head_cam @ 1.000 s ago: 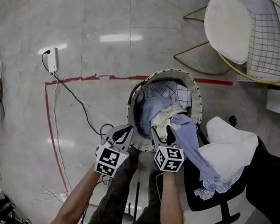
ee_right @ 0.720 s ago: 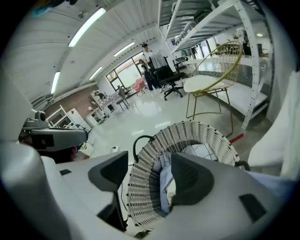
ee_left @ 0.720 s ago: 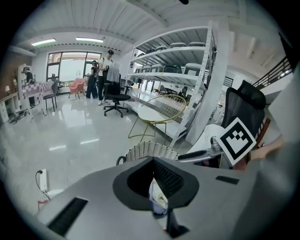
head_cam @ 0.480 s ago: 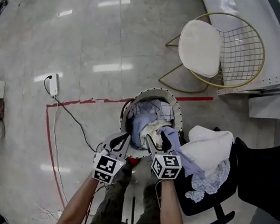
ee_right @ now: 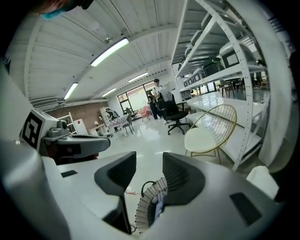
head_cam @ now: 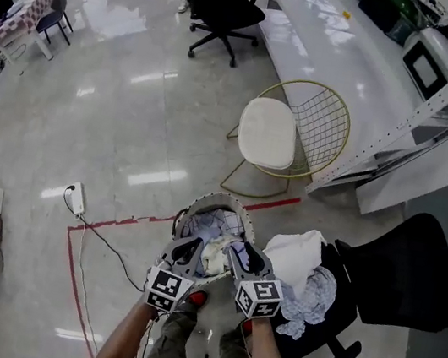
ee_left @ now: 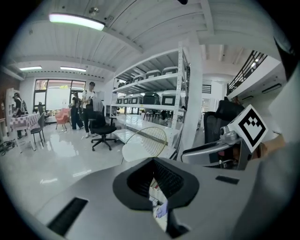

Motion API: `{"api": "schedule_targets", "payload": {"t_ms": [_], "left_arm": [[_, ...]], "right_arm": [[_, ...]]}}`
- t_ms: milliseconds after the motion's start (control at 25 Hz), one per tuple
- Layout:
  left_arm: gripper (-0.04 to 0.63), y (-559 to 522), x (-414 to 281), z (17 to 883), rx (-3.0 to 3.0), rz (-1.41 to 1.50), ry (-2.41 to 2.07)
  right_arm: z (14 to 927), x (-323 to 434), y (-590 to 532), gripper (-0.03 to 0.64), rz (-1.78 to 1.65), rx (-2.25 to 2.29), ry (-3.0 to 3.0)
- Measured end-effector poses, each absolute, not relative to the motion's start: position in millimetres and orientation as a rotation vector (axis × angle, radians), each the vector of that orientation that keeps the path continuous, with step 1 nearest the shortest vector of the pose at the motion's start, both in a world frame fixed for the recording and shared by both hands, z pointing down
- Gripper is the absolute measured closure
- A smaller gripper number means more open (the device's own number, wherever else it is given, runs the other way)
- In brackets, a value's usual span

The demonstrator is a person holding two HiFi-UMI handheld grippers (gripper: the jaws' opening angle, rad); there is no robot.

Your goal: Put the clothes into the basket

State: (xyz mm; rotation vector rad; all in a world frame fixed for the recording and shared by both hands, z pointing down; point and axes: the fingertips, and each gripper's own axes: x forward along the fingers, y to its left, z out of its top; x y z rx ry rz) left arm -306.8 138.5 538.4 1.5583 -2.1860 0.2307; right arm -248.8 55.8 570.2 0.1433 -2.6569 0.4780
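In the head view the left gripper and the right gripper are hanging side by side over the near edge of the basket. The basket is sitting on the floor at twelve o'clock from them, beside a red tape line. Clothes — blue, checked and cream pieces — are lying inside it. A further pile of clothes is resting on a black office chair at three o'clock from the basket, with neither gripper touching it. A gold wire chair is standing at one o'clock, well apart.

The head view is showing the jaws only from above; the gripper views are looking straight along them. The left gripper is keeping its jaws almost together, gripping nothing, with cloth far below showing through the thin slit. The right gripper's jaws have just been closing but are standing apart and empty — the basket's ribbed rim is showing through the gap. Only the gripper views are taking in the ceiling lights.
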Motion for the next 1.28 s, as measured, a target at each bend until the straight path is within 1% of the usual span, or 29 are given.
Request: {"api": "schedule_targets", "payload": {"t_ms": [160,320,480,640,920,1280], "left_arm": [[0.589,121,-285,499,1.658,0.238,-2.17],[0.588,105,-267,463,1.771,0.252,-2.152],[0.589,89,-248,430,1.889,0.255,-2.123],[0.588,78,-225,411,1.96,0.216,-2.078],[0.589,67,-189,414,2.082,0.259,-1.975],[0.588,49,-156,414,2.224,0.284,-1.822]], "right_arm": [[522,-222,42,0.437,0.468,0.239,-2.708],[484,-194,27,0.473,0.47,0.372,-2.748],[449,-166,16,0.533,0.47,0.503,-2.802],[422,-130,9,0.553,0.423,0.634,-2.829],[419,-69,6,0.575,0.391,0.863,-2.788],[431,-28,-1,0.581,0.384,1.082,-2.686]]}}
